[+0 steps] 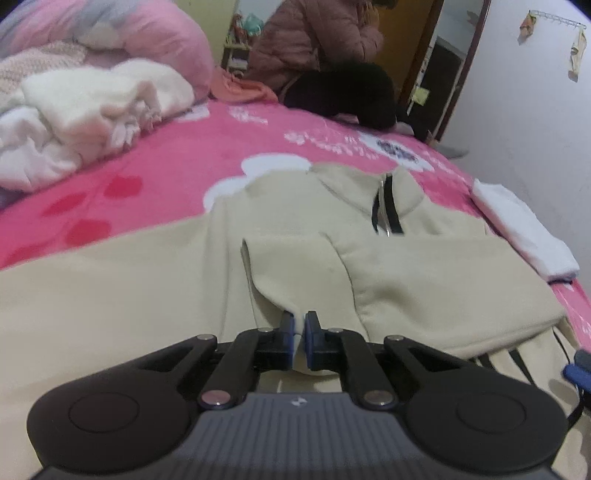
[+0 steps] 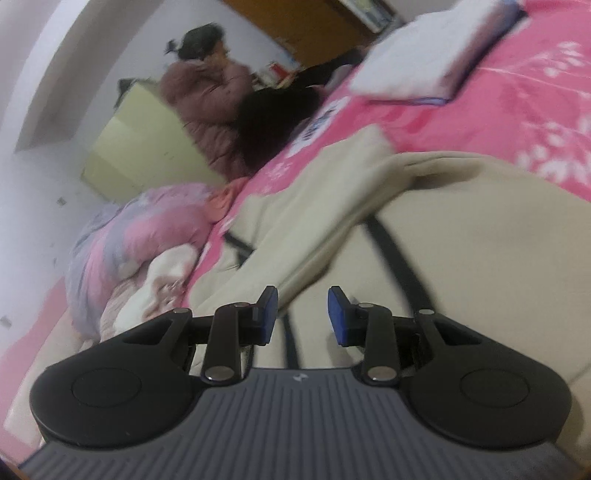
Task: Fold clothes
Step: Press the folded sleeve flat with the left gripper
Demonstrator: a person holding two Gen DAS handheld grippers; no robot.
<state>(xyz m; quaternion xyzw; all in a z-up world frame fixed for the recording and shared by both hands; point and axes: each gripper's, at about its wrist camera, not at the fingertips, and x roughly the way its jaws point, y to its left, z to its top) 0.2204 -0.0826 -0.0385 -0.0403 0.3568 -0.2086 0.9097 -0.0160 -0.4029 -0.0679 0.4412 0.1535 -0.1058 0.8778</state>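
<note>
A cream zip-neck sweatshirt (image 1: 424, 280) lies spread on the pink bed sheet (image 1: 147, 177), collar and dark zipper (image 1: 386, 206) at the far side. One sleeve (image 1: 295, 266) is folded across the body, and its narrow end runs into my left gripper (image 1: 299, 326), which is shut on it. In the right wrist view the same cream sweatshirt (image 2: 461, 229) fills the foreground in rumpled folds with a black strap (image 2: 402, 266) across it. My right gripper (image 2: 303, 314) hovers just over that fabric with its blue pads (image 2: 267, 314) apart and nothing pinched between them.
A folded white garment (image 1: 524, 229) lies at the bed's right edge. A heap of white clothes (image 1: 92, 110) and a pink quilt (image 1: 129, 29) sit at the far left. A person in a pink padded jacket (image 1: 325, 55) sits on the bed's far end.
</note>
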